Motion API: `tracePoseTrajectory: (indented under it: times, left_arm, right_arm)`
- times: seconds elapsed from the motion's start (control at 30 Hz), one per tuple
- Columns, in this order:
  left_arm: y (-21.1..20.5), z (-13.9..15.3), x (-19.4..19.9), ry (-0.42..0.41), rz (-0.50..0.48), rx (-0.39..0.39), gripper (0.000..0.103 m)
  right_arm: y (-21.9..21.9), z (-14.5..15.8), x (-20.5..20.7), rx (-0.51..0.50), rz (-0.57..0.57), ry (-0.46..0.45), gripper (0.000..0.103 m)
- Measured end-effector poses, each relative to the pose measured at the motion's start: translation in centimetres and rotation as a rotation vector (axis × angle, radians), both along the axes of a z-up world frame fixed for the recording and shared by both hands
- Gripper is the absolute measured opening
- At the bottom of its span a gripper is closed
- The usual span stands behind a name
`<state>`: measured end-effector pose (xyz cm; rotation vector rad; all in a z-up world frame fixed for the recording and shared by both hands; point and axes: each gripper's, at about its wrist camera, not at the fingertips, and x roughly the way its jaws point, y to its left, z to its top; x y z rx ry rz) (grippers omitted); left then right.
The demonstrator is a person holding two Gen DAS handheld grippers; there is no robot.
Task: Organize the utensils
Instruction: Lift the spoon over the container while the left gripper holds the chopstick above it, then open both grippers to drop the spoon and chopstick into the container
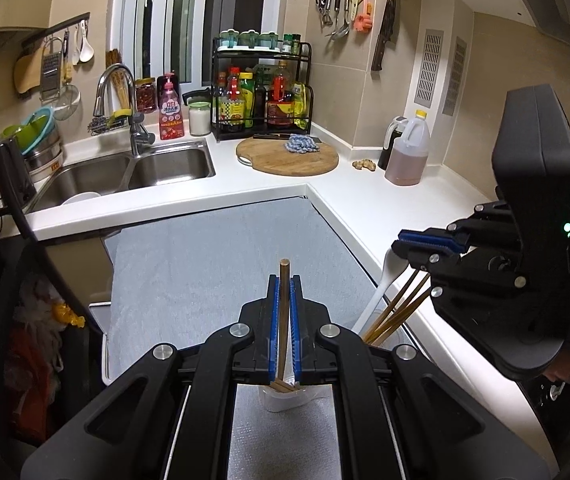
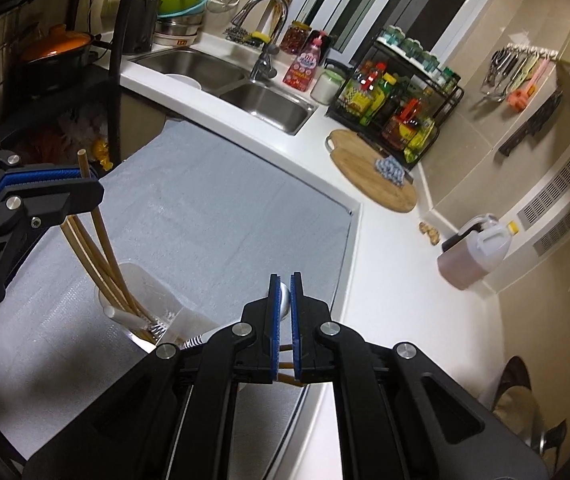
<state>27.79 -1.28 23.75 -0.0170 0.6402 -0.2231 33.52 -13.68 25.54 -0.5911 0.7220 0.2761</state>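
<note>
My left gripper is shut on a wooden chopstick that stands upright over a clear plastic holder on the grey mat. In the right wrist view the holder contains several chopsticks and a white spoon handle, with the left gripper above it. My right gripper is shut on a metal spoon with a striped handle. In the left wrist view the right gripper sits beside a white spoon and chopsticks.
A white L-shaped counter holds a round cutting board, an oil jug, a condiment rack and a double sink. Utensils and a cleaver hang on the wall. A black shelf with an orange pot stands left.
</note>
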Motion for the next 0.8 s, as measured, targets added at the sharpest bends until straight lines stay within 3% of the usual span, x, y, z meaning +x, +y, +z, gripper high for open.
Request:
tracePoseTrajectory:
  times: [0.17, 0.23, 0.27, 0.3, 0.37, 0.43, 0.6, 0.7, 0.8]
  left_arm:
    - [-0.6, -0.5, -0.2, 0.008, 0.003, 0.018, 0.006]
    - [-0.8, -0.1, -0.8, -0.007, 0.012, 0.026, 0.022]
    - [-0.8, 0.1, -1.0, -0.015, 0.015, 0.024, 0.043]
    - [-0.7, 0.5, -1.5, -0.029, 0.022, 0.018, 0.054]
    - [-0.5, 1.5, -2.8, -0.058, 0.027, 0.002, 0.056]
    - [-0.5, 2.4, -4.1, -0.086, 0.039, -0.001, 0.061]
    - [-0.1, 3.6, -9.3, -0.181, 0.085, -0.030, 0.088]
    - [-0.1, 3.1, -12.7, -0.226, 0.104, -0.052, 0.095]
    - [-0.3, 1.5, -15.5, -0.248, 0.128, -0.044, 0.096]
  right_arm:
    - [-1.2, -0.6, -0.1, 0.096, -0.045, 0.030, 0.006]
    - [-1.9, -0.4, -0.4, 0.129, -0.075, 0.018, 0.012]
    - [-2.3, -0.2, -0.6, 0.153, -0.084, 0.013, 0.025]
    - [-2.7, 0.2, -0.9, 0.180, -0.096, 0.006, 0.039]
    - [-3.7, 1.1, -2.2, 0.243, -0.110, -0.025, 0.048]
    - [-4.7, 2.2, -3.6, 0.302, -0.133, -0.069, 0.050]
    - [-7.9, 4.0, -9.4, 0.477, -0.195, -0.201, 0.081]
    - [-9.3, 3.3, -14.3, 0.546, -0.211, -0.286, 0.097]
    - [-10.4, 1.2, -18.5, 0.581, -0.257, -0.344, 0.098]
